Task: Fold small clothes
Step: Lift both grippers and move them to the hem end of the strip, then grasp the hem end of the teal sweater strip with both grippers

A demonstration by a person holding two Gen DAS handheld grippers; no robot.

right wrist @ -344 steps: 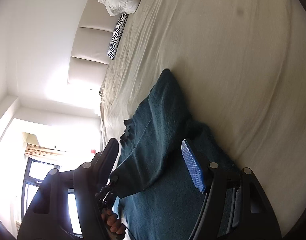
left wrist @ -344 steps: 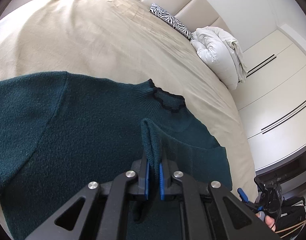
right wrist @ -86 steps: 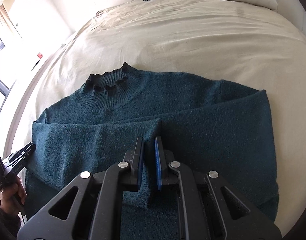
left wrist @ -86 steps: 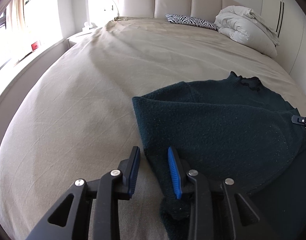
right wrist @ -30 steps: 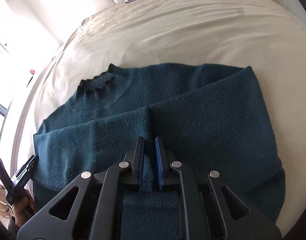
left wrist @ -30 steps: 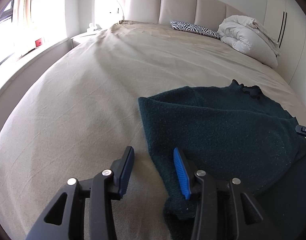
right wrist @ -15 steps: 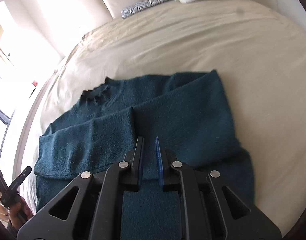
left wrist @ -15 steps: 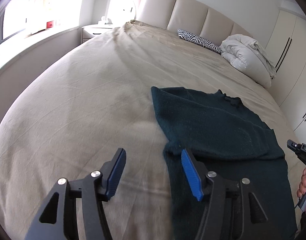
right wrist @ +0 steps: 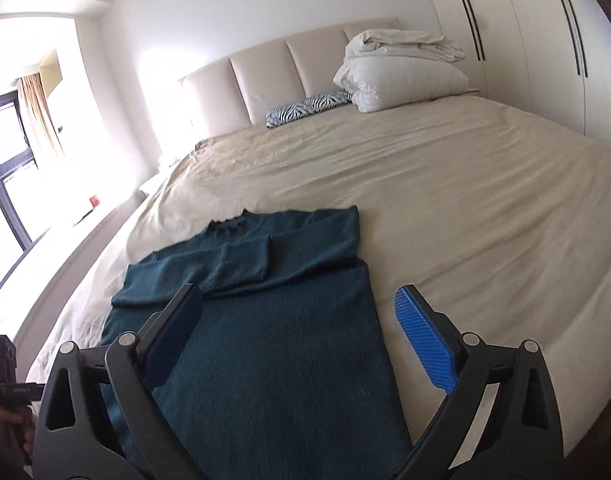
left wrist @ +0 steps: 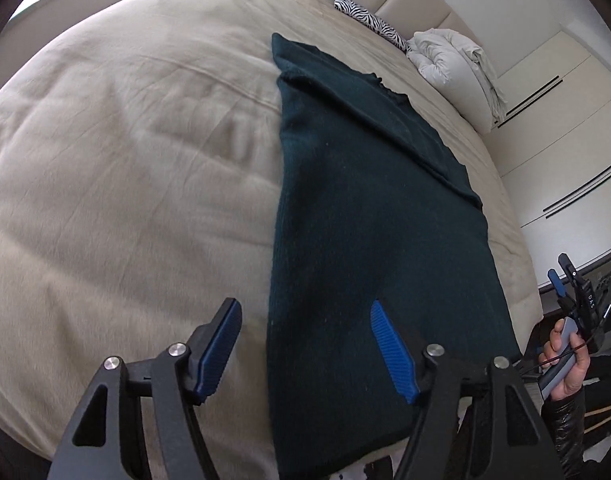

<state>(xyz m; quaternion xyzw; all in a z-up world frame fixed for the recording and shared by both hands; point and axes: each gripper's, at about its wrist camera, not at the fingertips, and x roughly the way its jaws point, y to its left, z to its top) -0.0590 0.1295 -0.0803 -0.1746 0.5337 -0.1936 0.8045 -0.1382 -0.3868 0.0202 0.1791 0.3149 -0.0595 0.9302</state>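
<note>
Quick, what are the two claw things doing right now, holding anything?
Left gripper: jaws opening, holding nothing; the teal sweater lies flat beneath.
Right gripper: jaws opening wide, holding nothing.

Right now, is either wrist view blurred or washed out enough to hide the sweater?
Left wrist view: motion smear on the bedsheet; the sweater reads near-black. Right wrist view: window glare blows out the left side; the sweater stays clear, fisheye curving the bed's edges.
</note>
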